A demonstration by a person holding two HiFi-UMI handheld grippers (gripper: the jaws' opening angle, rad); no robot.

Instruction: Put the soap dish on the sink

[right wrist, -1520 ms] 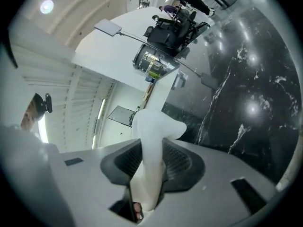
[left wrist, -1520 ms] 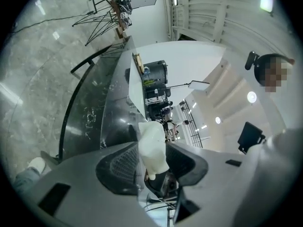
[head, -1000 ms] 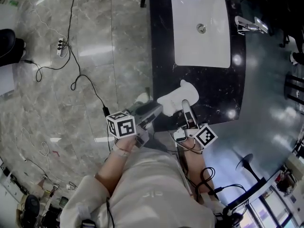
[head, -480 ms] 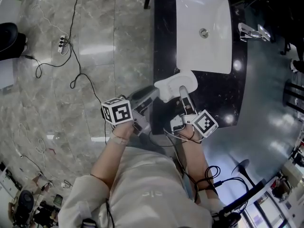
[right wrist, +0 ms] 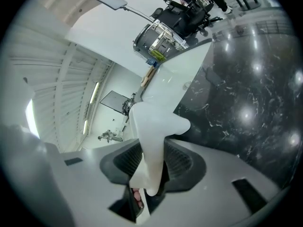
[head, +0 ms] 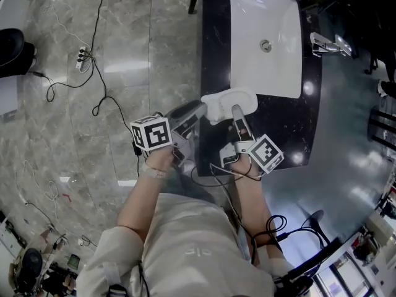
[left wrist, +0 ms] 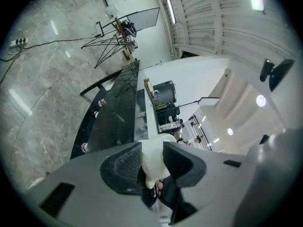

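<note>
The white soap dish point(head: 228, 103) hangs over the black counter point(head: 284, 132), just short of the near rim of the white sink point(head: 246, 48). My left gripper point(head: 202, 109) has the dish's left end between its pads, its jaws closing onto it. In the left gripper view the soap dish point(left wrist: 152, 157) fills the gap of the left gripper point(left wrist: 153, 163). My right gripper point(head: 237, 112) is shut on the dish's near edge. The right gripper view shows the soap dish point(right wrist: 154, 126) standing up out of the right gripper point(right wrist: 152, 167).
A chrome faucet point(head: 327, 43) stands at the sink's right side. The counter's left edge drops to a marble floor point(head: 93, 166) with cables and a power strip point(head: 79, 57). A dark stand point(head: 322, 218) is at the lower right.
Both grippers have carried the soap dish farther over the counter toward the sink; it now hangs close to the sink's near rim.
</note>
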